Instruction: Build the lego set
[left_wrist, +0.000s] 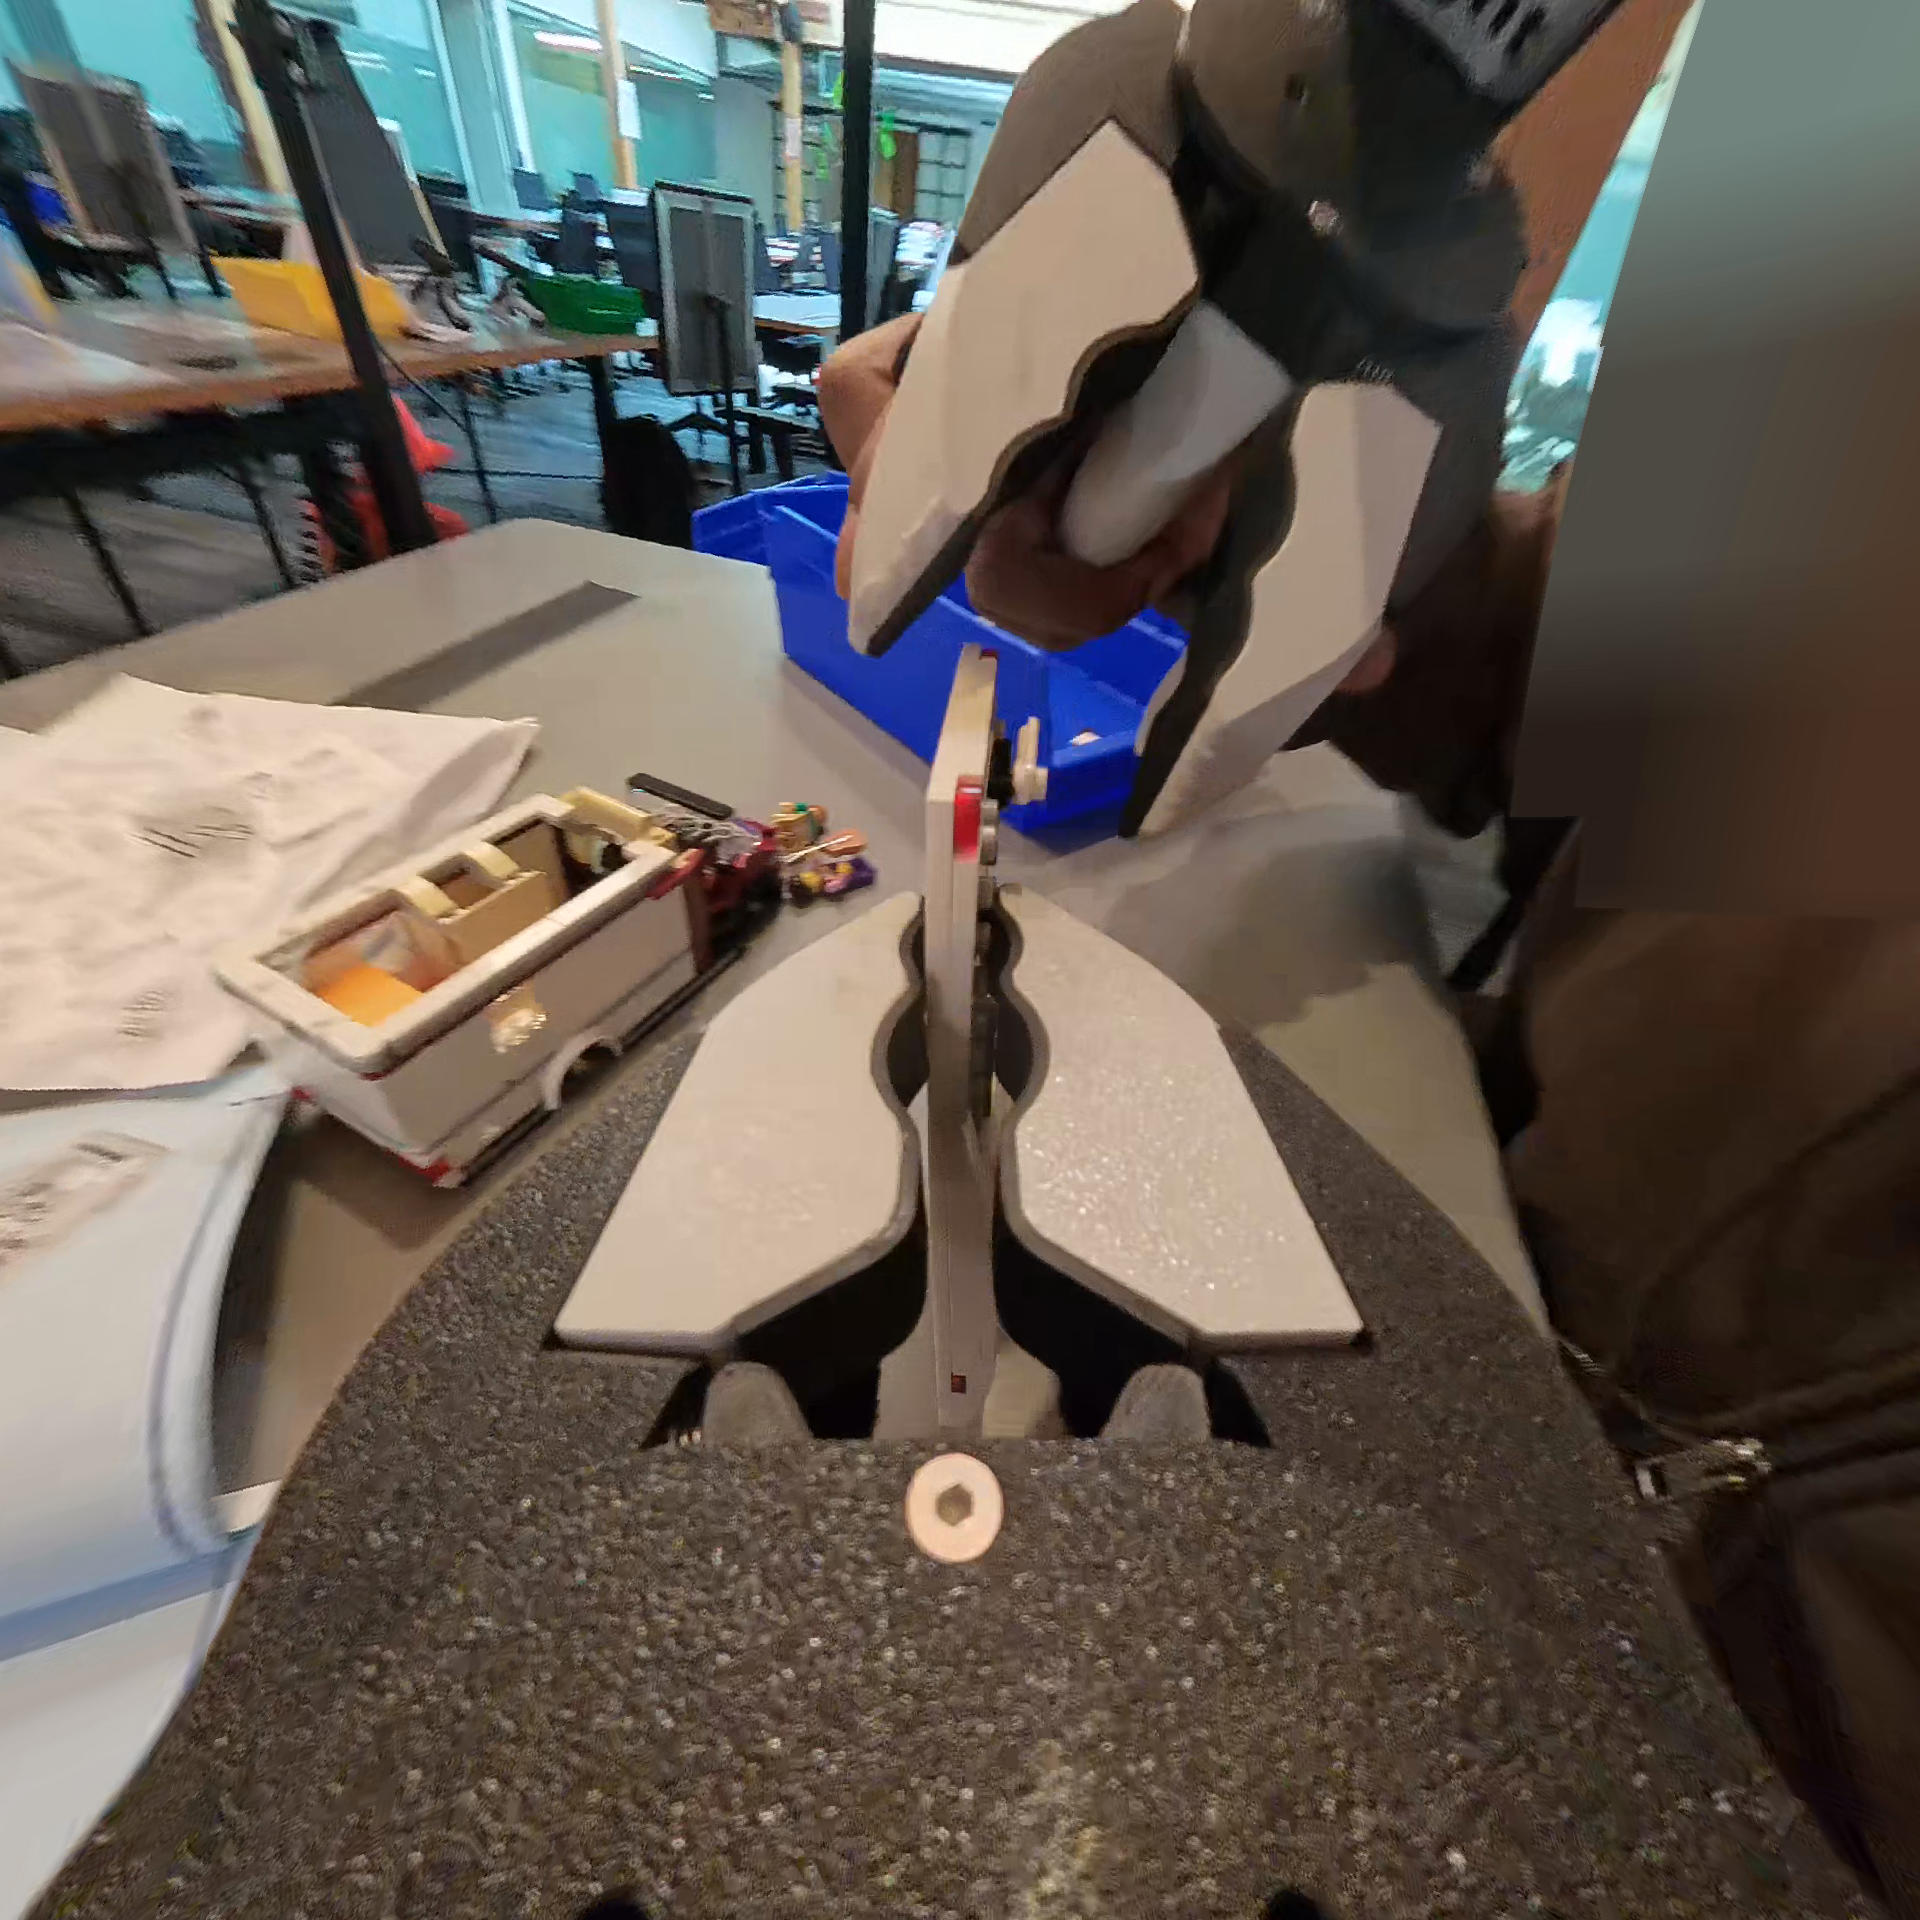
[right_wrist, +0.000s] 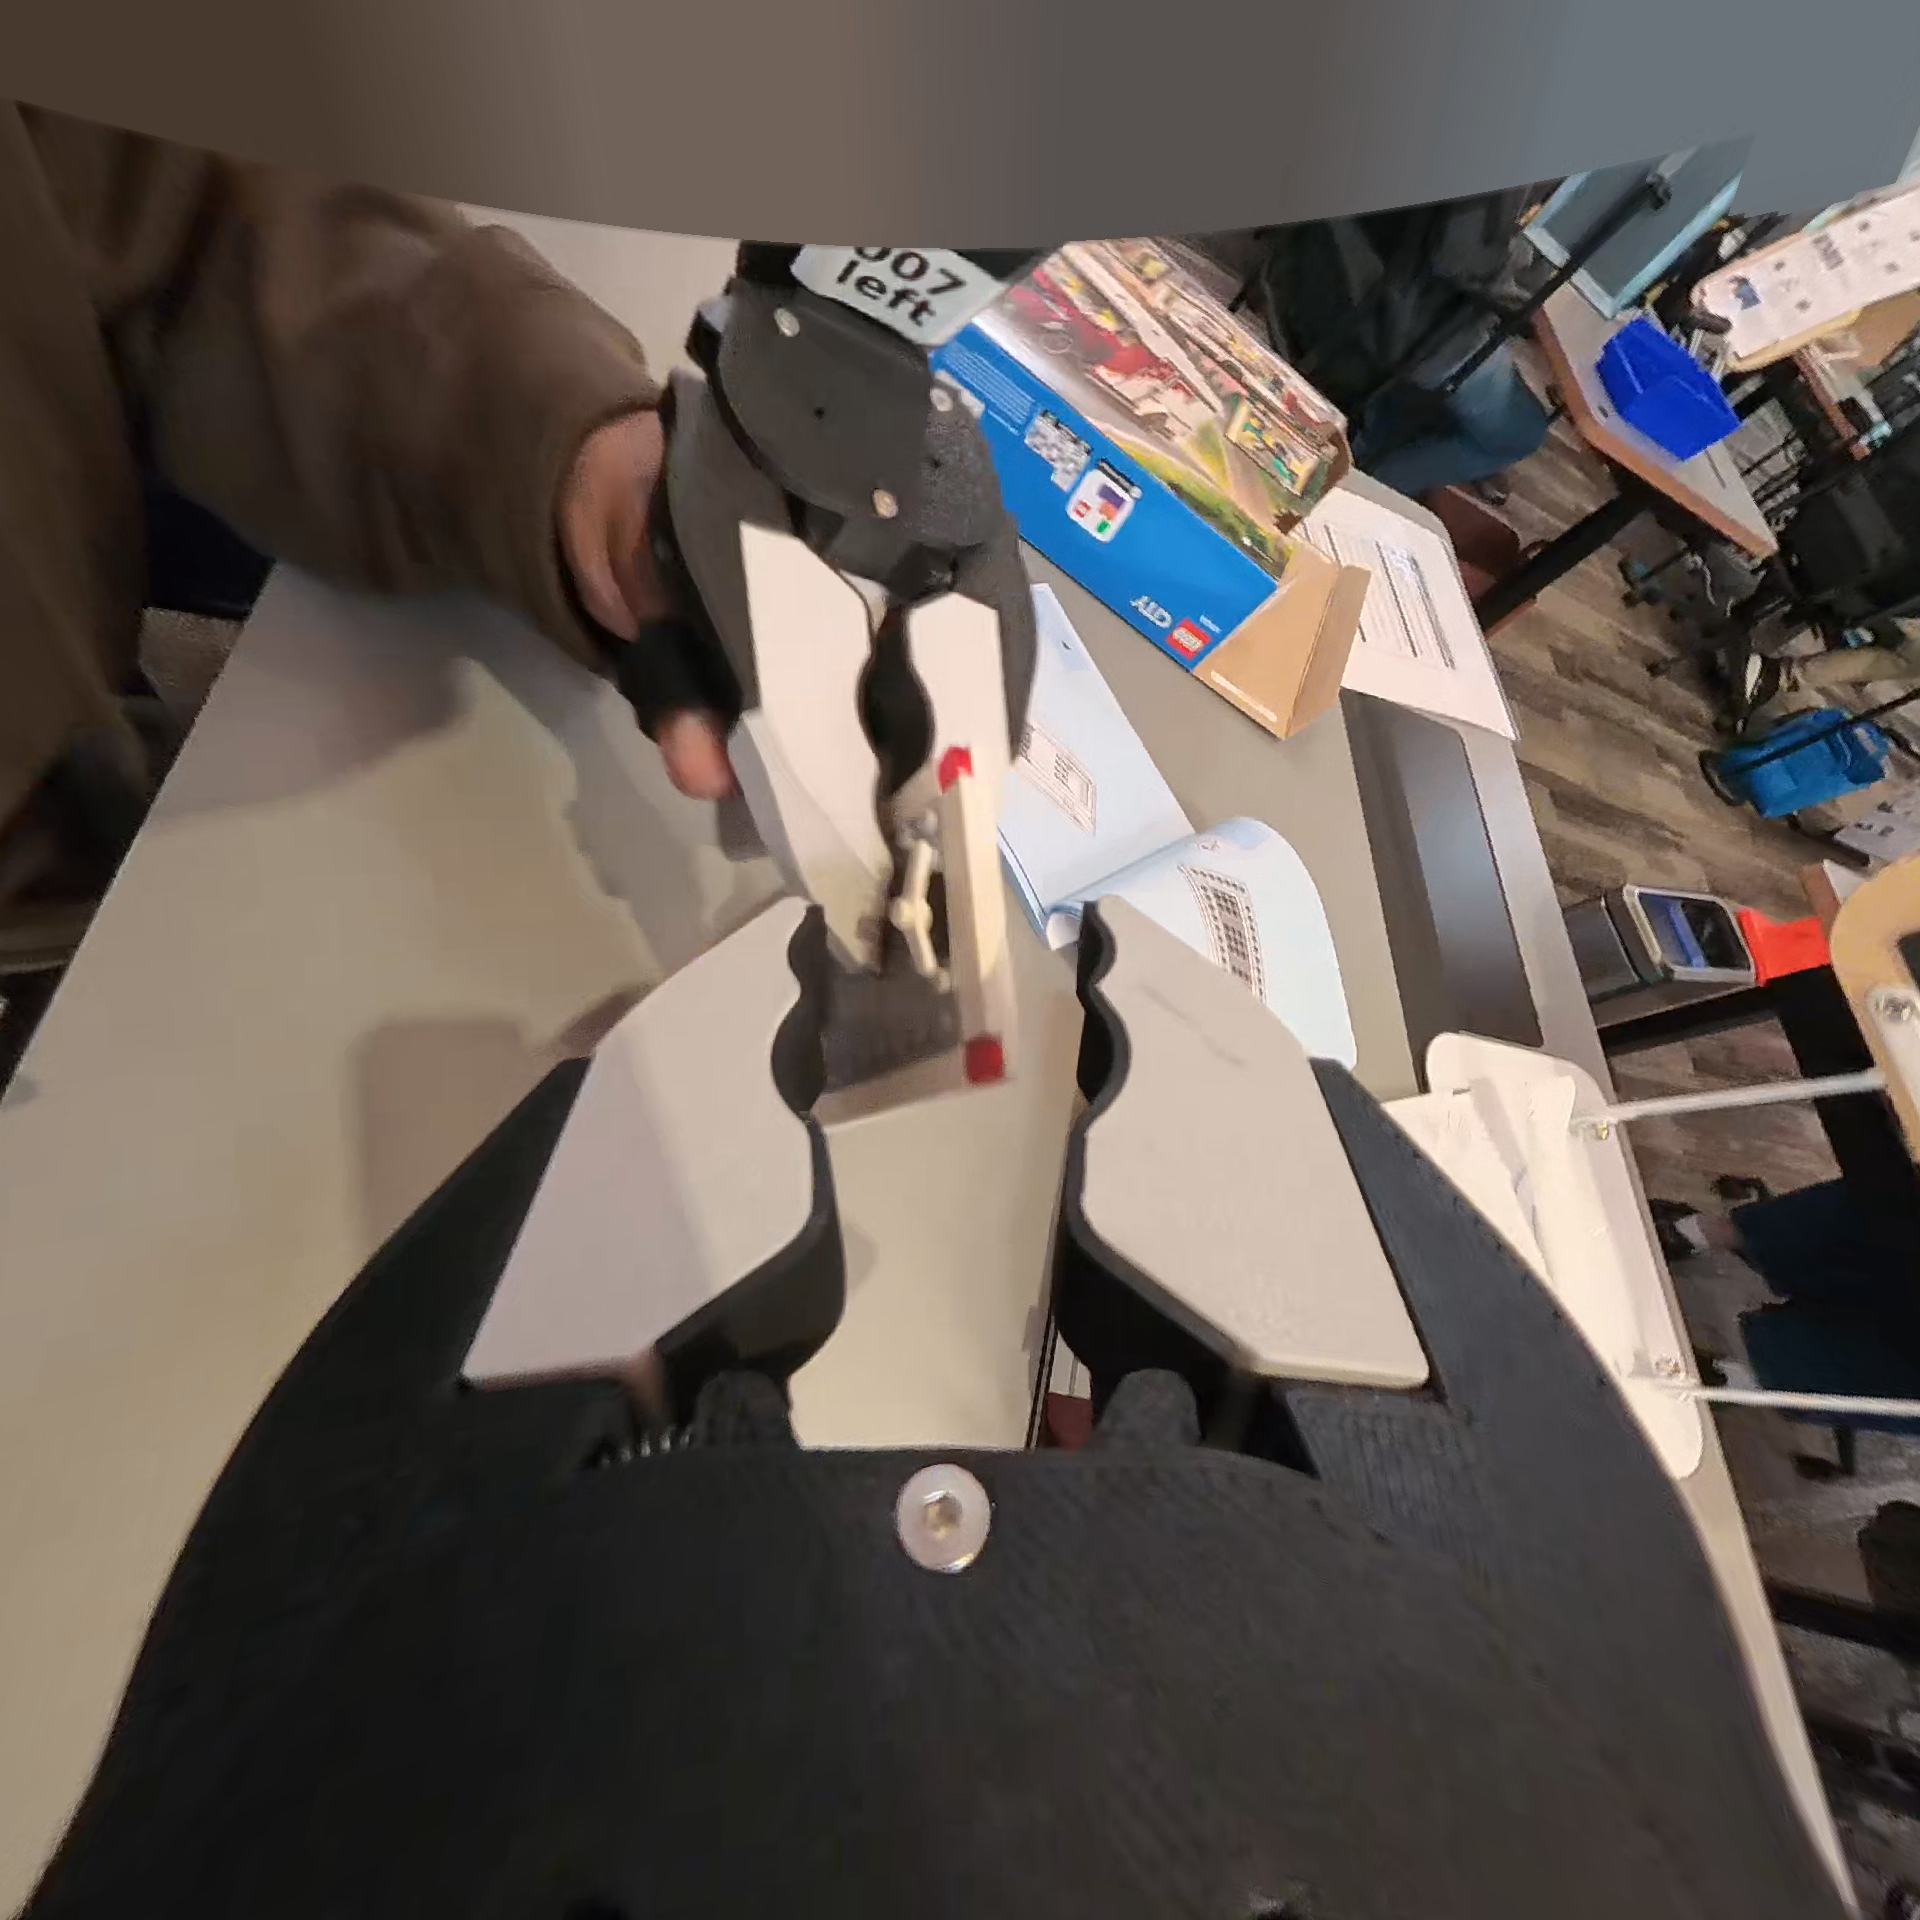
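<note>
Grey toy panel with small red corner blocks stands on edge, clamped between the fingers of the left hand-held gripper, whose pads press on both its flat faces. A small cream lever and dark studs sit on the panel's right face, above the fingertips. The right hand-held gripper hangs just above and beyond the panel's top edge, its fingers spread wide apart with nothing between them; a hand wraps its handle. In the right wrist view that same gripper shows its two fingers well apart, and the panel lies just beyond the gap, touching neither pad as far as the blur allows. The left hand-held gripper reaches in from behind the panel, held by a hand in a dark fingerless glove and a brown sleeve.

Left of the panel, on the counter, rests an open white toy truck body with tan fittings inside, a heap of small coloured figures just beyond its far end. A blue bin stands behind the panel. White printed sheets lie left of the truck, and an open booklet and a blue toy box lie farther along the counter
</note>
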